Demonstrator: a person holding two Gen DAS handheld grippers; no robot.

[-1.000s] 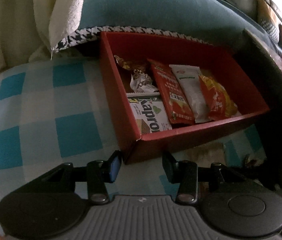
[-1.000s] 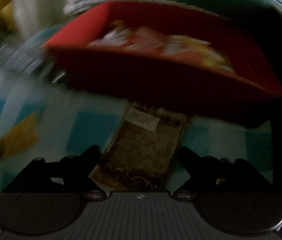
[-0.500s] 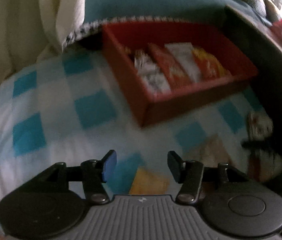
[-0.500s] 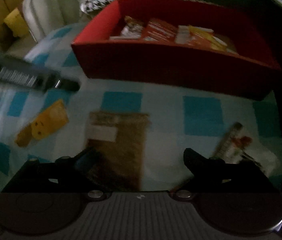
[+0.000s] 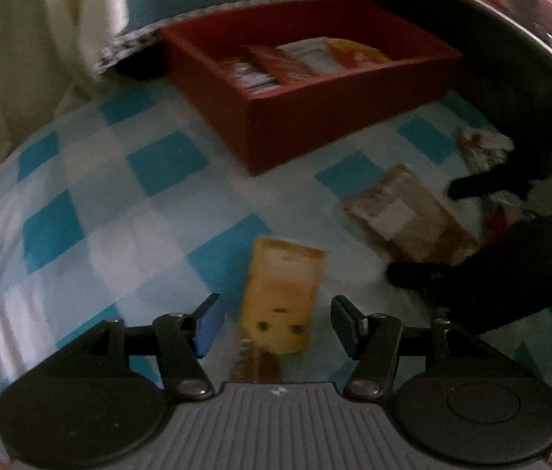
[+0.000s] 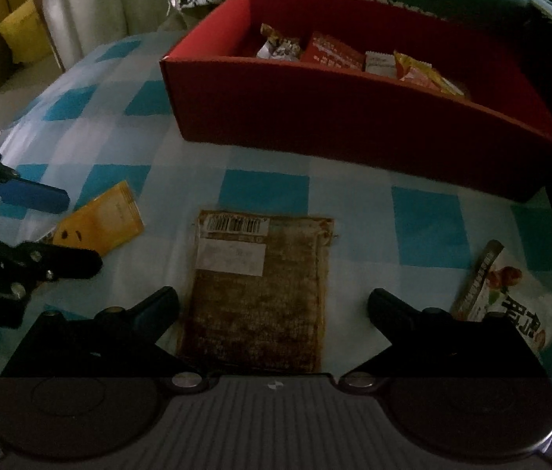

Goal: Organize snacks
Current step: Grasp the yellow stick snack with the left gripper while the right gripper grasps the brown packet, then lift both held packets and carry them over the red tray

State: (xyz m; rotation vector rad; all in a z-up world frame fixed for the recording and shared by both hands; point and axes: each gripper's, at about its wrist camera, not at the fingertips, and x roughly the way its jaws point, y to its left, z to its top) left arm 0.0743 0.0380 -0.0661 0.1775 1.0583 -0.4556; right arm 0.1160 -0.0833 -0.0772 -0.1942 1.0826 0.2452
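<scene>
Both grippers hang with jaws apart, holding nothing. The left gripper (image 5: pixel 274 323) is over a yellow packet (image 5: pixel 281 293) that lies flat on the checked cloth (image 5: pixel 91 203); the right gripper (image 6: pixel 272 307) straddles a brown packet (image 6: pixel 262 293) beside it. A white packet (image 6: pixel 511 293) lies off to the right. Behind them sits the red box (image 6: pixel 354 117) — several snacks (image 6: pixel 334 55) already lie inside it, in a row.

Both grippers have pulled back from the red box (image 5: pixel 299 117) — the left gripper (image 5: pixel 274 323) (jaws spread) now hangs over the yellow packet (image 5: pixel 281 293), the right gripper (image 6: pixel 272 307) over the brown packet (image 6: pixel 260 293).
</scene>
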